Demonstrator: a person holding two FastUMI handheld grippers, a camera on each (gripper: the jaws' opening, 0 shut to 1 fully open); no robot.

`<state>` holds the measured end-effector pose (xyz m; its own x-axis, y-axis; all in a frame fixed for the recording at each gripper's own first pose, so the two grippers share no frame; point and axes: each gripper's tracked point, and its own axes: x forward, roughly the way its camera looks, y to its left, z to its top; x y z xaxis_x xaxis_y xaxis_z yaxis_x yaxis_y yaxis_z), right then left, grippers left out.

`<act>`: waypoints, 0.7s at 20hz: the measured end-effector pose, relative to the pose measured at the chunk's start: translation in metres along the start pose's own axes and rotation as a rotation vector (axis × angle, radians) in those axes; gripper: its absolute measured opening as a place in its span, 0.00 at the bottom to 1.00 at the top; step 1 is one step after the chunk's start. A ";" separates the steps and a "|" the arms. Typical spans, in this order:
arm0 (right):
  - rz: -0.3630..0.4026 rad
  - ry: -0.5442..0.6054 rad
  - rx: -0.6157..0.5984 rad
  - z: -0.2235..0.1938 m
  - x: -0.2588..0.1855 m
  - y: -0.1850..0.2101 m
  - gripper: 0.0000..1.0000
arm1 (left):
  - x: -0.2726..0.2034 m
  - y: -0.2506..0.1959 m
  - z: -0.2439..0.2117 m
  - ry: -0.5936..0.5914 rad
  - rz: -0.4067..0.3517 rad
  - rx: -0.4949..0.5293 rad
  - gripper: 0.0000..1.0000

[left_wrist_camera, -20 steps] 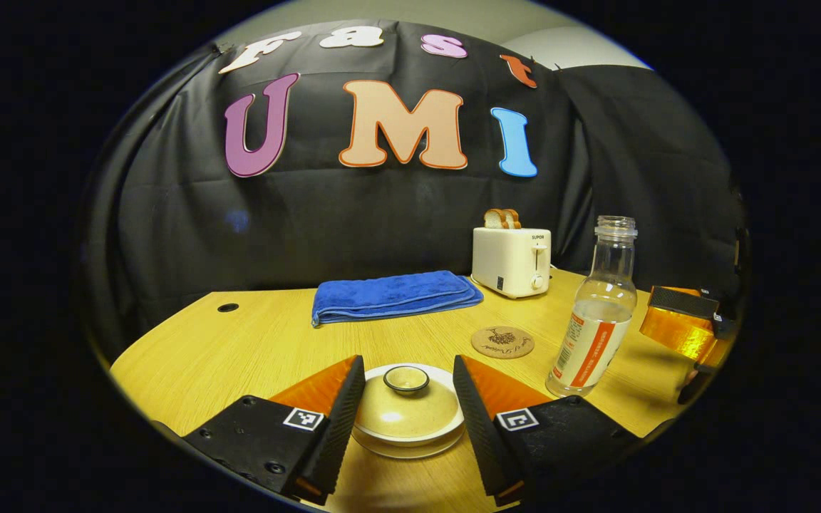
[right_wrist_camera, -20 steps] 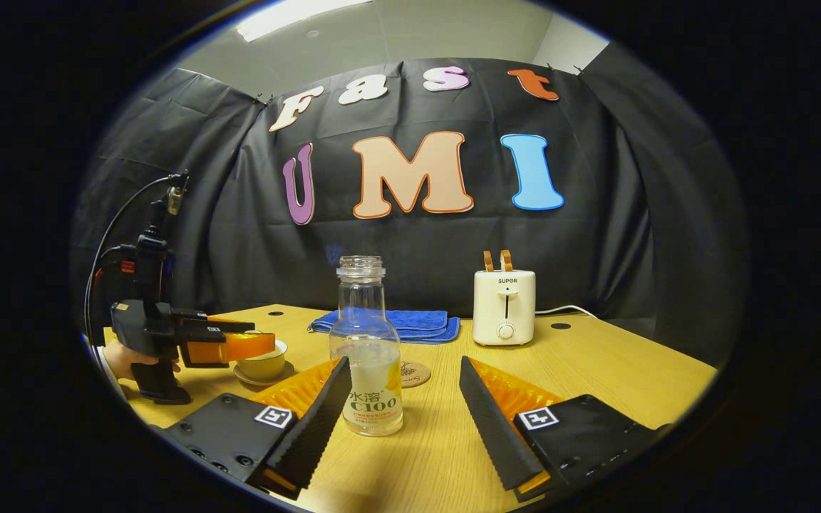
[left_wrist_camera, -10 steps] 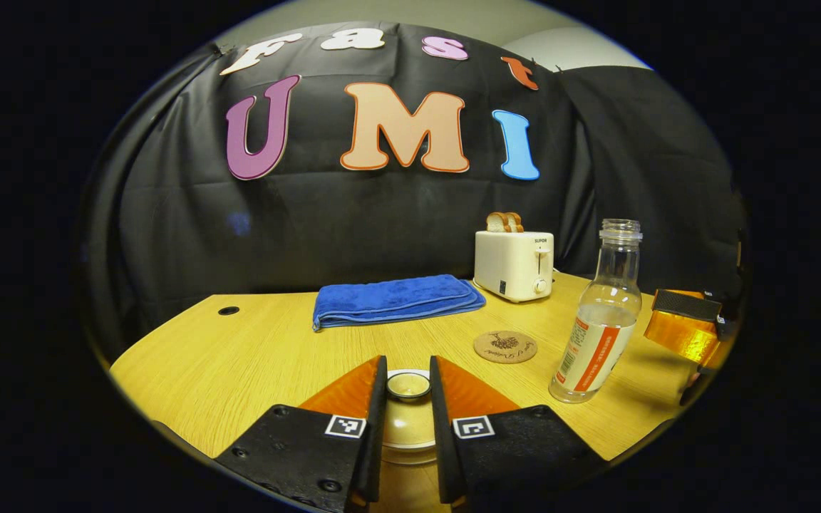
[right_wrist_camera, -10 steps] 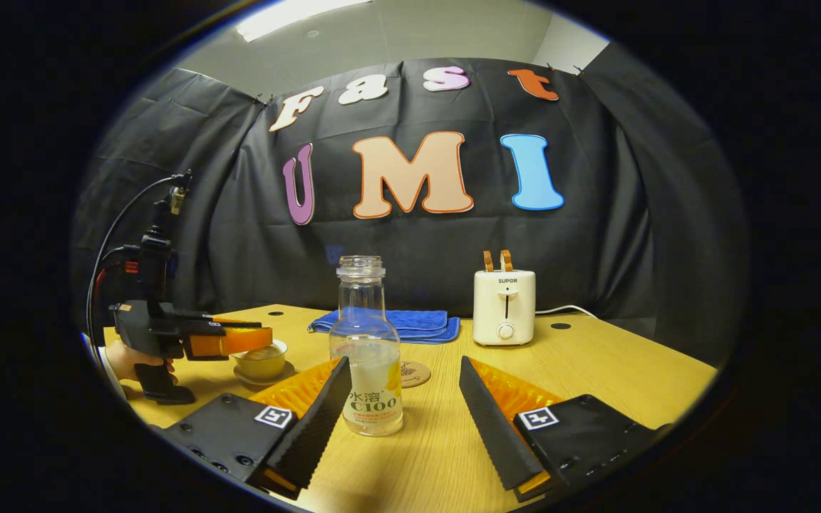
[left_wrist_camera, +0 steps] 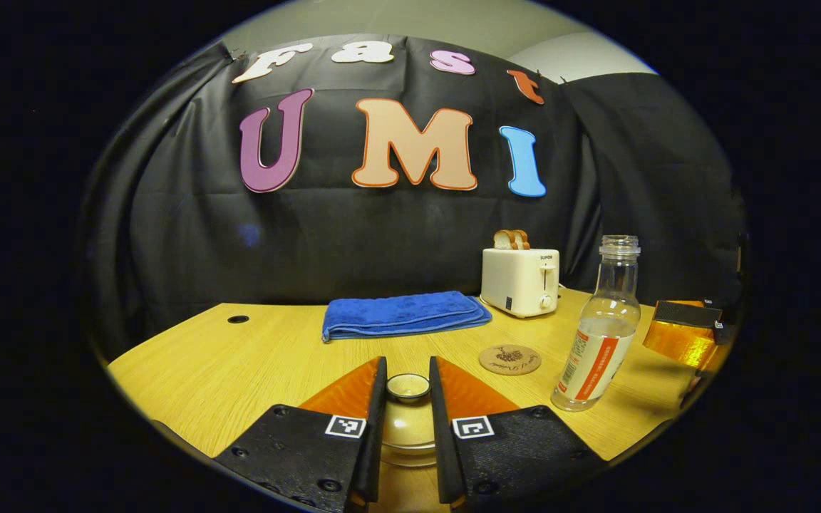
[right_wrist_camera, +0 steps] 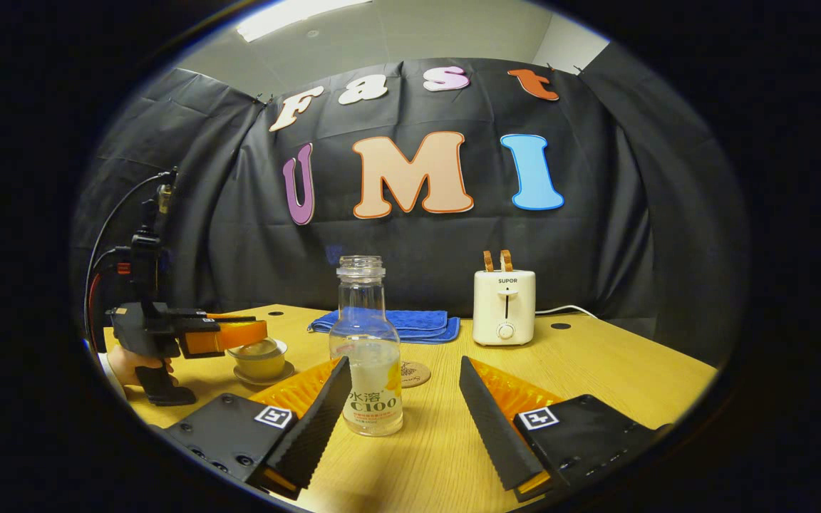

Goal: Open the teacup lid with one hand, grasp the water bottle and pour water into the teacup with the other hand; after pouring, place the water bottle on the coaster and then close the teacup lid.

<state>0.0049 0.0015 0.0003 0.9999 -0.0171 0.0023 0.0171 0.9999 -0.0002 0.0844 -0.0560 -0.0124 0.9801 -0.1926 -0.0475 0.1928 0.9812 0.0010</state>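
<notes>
My left gripper is shut on the small knob of the cream teacup lid, both fingers pressing its sides. In the right gripper view the left gripper sits over the teacup on its saucer, and the lid looks slightly raised. The clear water bottle stands uncapped and partly filled on the table. My right gripper is open, and the bottle stands upright between its fingers, close to the left one. The round cork coaster lies flat, and the bottle partly hides the coaster.
A folded blue towel lies at the back of the wooden table. A white toaster with bread slices stands at the back right. A hand holds the left gripper's handle.
The left gripper's fingers closed from wide open onto the lid's knob, then rose a little with it. The right gripper and the bottle have stayed put.
</notes>
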 end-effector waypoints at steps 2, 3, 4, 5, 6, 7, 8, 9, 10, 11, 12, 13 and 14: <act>0.000 0.000 0.000 0.000 0.001 0.000 0.98 | 0.000 0.002 0.001 -0.005 0.006 -0.003 0.30; 0.005 0.000 0.000 0.000 0.001 0.001 0.98 | -0.001 0.003 0.002 -0.010 0.009 -0.006 0.30; 0.014 0.001 0.001 0.000 0.001 0.003 0.98 | -0.002 0.003 0.003 -0.014 0.014 -0.008 0.30; 0.025 0.002 0.001 -0.001 0.000 0.005 0.94 | -0.003 0.006 0.003 -0.015 0.022 -0.007 0.30; 0.031 0.004 0.001 0.000 0.000 0.006 0.98 | -0.005 0.007 0.003 -0.017 0.027 -0.007 0.30; 0.038 0.003 0.002 -0.001 0.001 0.007 0.94 | -0.007 0.009 0.002 -0.019 0.033 -0.006 0.30; 0.057 0.007 0.003 -0.002 0.002 0.010 1.00 | -0.010 0.013 0.003 -0.019 0.042 -0.004 0.29; 0.075 0.009 0.004 -0.003 0.003 0.014 0.98 | -0.012 0.019 0.003 -0.022 0.054 -0.007 0.29; 0.086 0.011 0.004 -0.002 0.005 0.016 0.98 | -0.015 0.022 0.003 -0.025 0.062 -0.009 0.29; 0.088 0.017 0.004 -0.004 0.005 0.016 0.98 | -0.019 0.028 0.003 -0.027 0.072 -0.007 0.30; 0.098 0.023 0.004 -0.005 0.008 0.018 0.98 | -0.023 0.033 0.003 -0.029 0.081 -0.009 0.29; 0.107 0.030 0.004 -0.006 0.010 0.023 0.94 | -0.026 0.038 0.003 -0.030 0.088 -0.009 0.30; 0.113 0.039 0.003 -0.008 0.014 0.025 0.94 | -0.029 0.044 0.005 -0.032 0.096 -0.007 0.29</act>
<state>0.0190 0.0265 -0.0074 0.9947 0.0961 -0.0362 -0.0960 0.9954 0.0049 0.0646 -0.0075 -0.0065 0.9951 -0.0977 -0.0159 0.0976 0.9952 -0.0032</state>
